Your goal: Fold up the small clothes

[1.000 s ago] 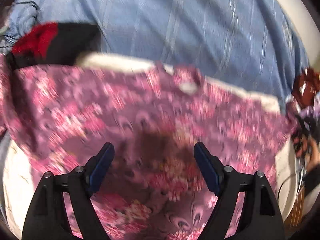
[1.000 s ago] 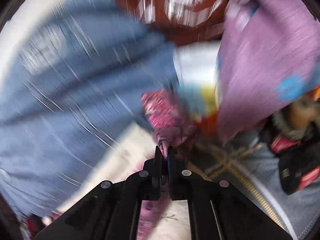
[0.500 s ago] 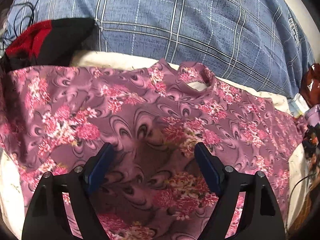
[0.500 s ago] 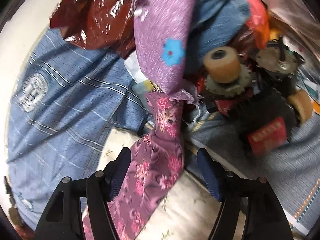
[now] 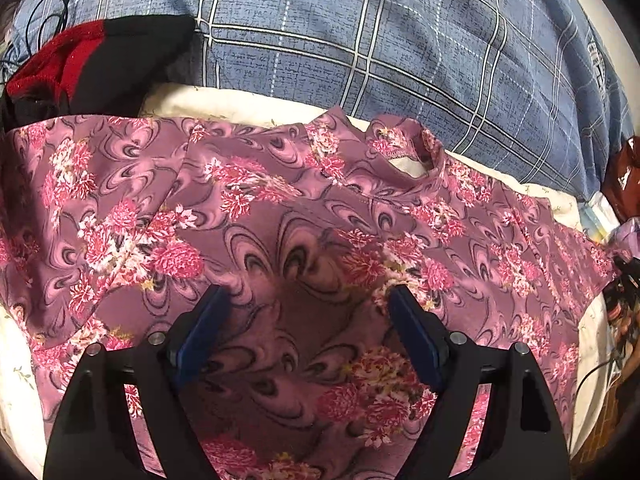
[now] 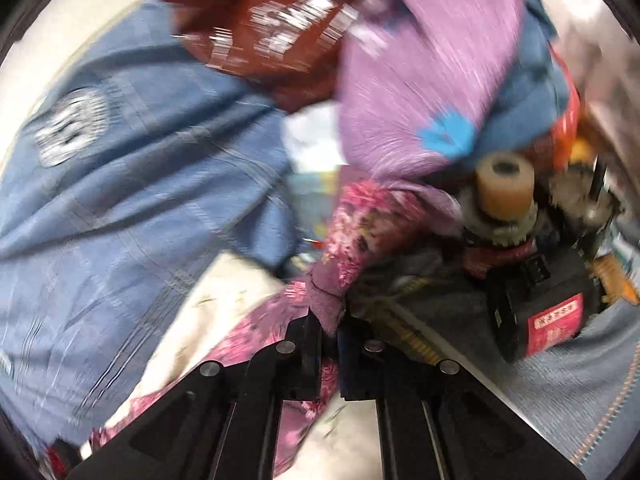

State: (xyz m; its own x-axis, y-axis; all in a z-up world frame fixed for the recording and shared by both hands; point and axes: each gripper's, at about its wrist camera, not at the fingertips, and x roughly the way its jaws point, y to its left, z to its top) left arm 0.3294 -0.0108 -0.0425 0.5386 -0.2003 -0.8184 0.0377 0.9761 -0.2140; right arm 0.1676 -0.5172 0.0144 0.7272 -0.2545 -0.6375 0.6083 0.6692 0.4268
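Floral top (image 5: 280,216), thin mauve knit printed with pink blooms, lies spread face-up on a cream sheet (image 5: 224,102), neckline toward a blue checked quilt (image 5: 400,40). It looks light, limp and stretchy, likely to sag and crease, so hems, sleeve ends and shoulder seams are the best holds. Left gripper (image 5: 308,320) hovers over the top's middle, jaws wide, holding nothing. Right gripper (image 6: 330,332) is pinched tight on a sleeve tip (image 6: 352,248), beside cluttered toys (image 6: 532,280).

Right gripper (image 6: 330,330) was clamped on the floral garment (image 6: 352,240); blue plaid fabric (image 6: 132,184) lay left of the fingers.
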